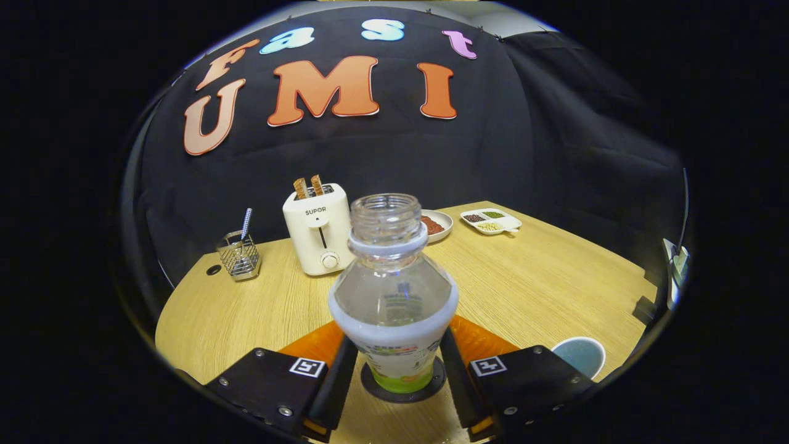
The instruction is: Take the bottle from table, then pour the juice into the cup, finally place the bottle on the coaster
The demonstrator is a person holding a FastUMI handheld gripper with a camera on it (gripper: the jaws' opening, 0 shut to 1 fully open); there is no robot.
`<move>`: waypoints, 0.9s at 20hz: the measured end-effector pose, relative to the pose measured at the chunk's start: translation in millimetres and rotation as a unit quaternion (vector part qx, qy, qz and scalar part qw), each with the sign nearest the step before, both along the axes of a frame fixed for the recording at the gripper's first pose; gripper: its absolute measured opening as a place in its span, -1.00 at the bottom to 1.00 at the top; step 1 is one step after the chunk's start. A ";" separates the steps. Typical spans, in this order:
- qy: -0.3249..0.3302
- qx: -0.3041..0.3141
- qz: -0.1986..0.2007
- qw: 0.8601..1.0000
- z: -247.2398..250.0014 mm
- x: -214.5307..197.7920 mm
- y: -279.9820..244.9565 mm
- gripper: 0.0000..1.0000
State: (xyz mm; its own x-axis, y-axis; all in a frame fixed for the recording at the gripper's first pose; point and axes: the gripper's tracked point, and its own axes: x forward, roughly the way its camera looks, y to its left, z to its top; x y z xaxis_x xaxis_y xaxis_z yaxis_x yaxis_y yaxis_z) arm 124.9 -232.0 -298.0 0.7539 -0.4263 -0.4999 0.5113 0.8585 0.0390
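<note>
Bottle (394,308) stands upright, uncapped, on the dark coaster (404,383), between the gripper (394,376) fingers, which flank its lower body; contact looks lost, though the view is poor there. Little green juice remains. Cup (579,356) sits nearby on the bench (555,277). Pour apparently done; only release and retreat left.

An uncapped clear bottle (393,296) stands upright on a dark round coaster (404,385), a little green juice at its bottom. The gripper (394,370) has one finger at each side of the bottle's lower body, apparently touching it. A cup (579,356) sits just right of the fingers on the wooden table (555,277). Beyond the bottle stand a white toaster (317,228) with toast, a wire holder (239,256), a plate (436,225) and a divided dish (491,221).
</note>
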 end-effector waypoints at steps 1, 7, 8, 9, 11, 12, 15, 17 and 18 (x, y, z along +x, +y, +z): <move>0.001 0.000 -0.003 1.000 1.1 -3.2 0.0 0.52; -0.040 0.009 0.011 0.999 32.3 -11.8 13.4 0.94; -0.049 0.006 0.011 0.999 40.7 -14.4 14.3 0.95; -0.057 0.003 0.014 0.998 50.4 -17.6 17.1 0.94; -0.071 -0.006 0.019 0.997 74.0 -24.3 26.2 0.94; -0.078 -0.017 0.018 0.997 89.0 -29.0 27.9 0.95; -0.095 -0.035 0.030 0.994 135.4 -32.3 52.8 0.95; -0.109 -0.035 0.042 0.993 167.6 -41.5 77.0 0.94; -0.121 -0.031 0.054 0.991 186.3 -45.9 94.2 0.94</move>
State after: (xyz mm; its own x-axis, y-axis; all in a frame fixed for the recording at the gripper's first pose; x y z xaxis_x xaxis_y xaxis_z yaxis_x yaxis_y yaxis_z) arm 78.9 -137.8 -111.7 0.8915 -0.3609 -0.2738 0.3985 0.9123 0.0948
